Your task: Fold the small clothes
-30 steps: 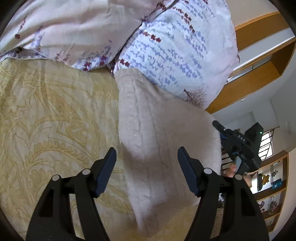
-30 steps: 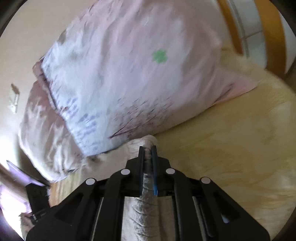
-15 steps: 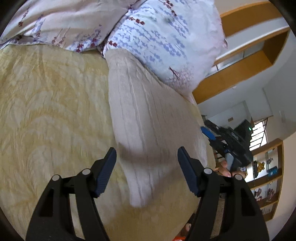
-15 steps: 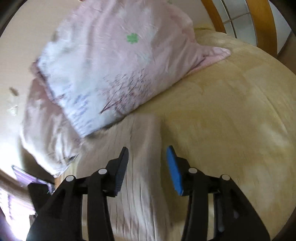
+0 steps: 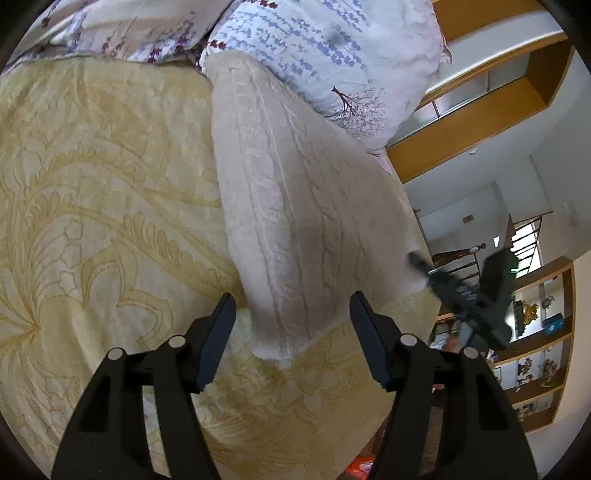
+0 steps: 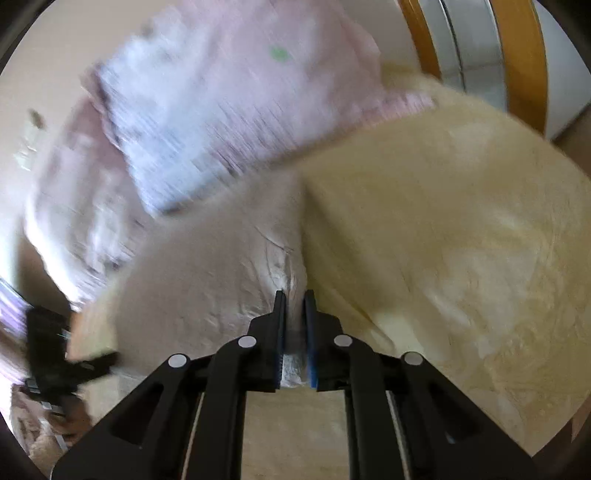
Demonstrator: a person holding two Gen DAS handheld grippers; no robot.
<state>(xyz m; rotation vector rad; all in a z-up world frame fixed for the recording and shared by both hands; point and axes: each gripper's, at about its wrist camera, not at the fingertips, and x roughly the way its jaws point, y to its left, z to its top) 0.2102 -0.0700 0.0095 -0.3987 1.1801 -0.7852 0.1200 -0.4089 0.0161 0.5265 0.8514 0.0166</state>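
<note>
On the bed, over a pale yellow bedspread with a raised leaf-and-scroll pattern (image 5: 92, 206), lay a long cream cable-knit garment (image 5: 295, 221), folded into a narrow strip that ran from the pillows down toward the near edge of the bed. Its far end touched a white pillow printed with blue and dark red sprigs and a bare tree (image 5: 332, 55), and a second floral pillow (image 5: 122, 26) lay beside that one.

Both claws pointed steeply downward at the bed. The left claw (image 5: 291, 332) hung just over the near end of the knit, its jaws apart and straddling that end; they had just been closing a little, with the cloth between them but the pads not pressing on it. The right claw (image 6: 294, 325) had just snapped closed and was pinching a fold of the garment's edge (image 6: 221, 277), with the cloth bunched and puckered between the blue-edged pads (image 6: 312, 332). From the left side the right claw (image 5: 465, 295) showed as a dark blur at the far corner of the knit, with a bit of the person's hand (image 5: 452, 341) below it.

The right-hand view was smeared by motion. Wooden wall shelves with small ornaments (image 5: 546, 325) stood beyond the bed, and I could read no writing anywhere.
</note>
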